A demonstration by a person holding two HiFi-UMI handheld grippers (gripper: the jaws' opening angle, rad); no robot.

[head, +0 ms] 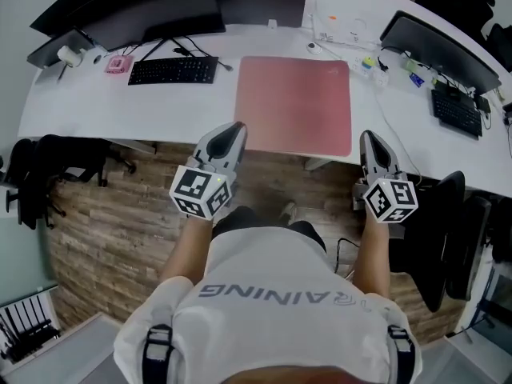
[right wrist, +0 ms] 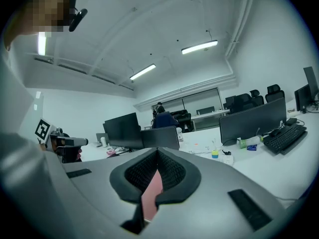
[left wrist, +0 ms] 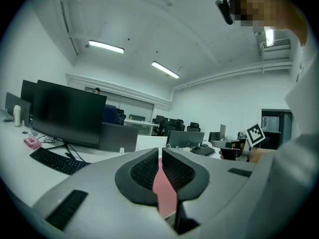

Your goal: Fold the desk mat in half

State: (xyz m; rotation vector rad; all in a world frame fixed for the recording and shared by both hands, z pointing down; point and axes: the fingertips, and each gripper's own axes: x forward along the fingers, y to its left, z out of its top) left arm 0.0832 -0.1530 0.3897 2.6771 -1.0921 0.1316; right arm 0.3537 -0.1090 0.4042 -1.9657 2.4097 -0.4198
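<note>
Desk mat (head: 294, 105): lay on the desk (head: 120, 106), at its near edge.
Keyboard (head: 173, 70): left of the mat, before a monitor (head: 152, 10).
Second keyboard (head: 457, 112): far right, before another monitor (head: 438, 50).
Left gripper (head: 236, 128): at the mat's near left corner.
Right gripper (head: 370, 138): just right of its near right corner.

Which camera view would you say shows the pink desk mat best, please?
The head view: it shows the whole desk mat from above, lying flat and unfolded on the white desk. The left gripper view and the right gripper view each show only a narrow pink sliver of it through the slit between their own jaws.
</note>
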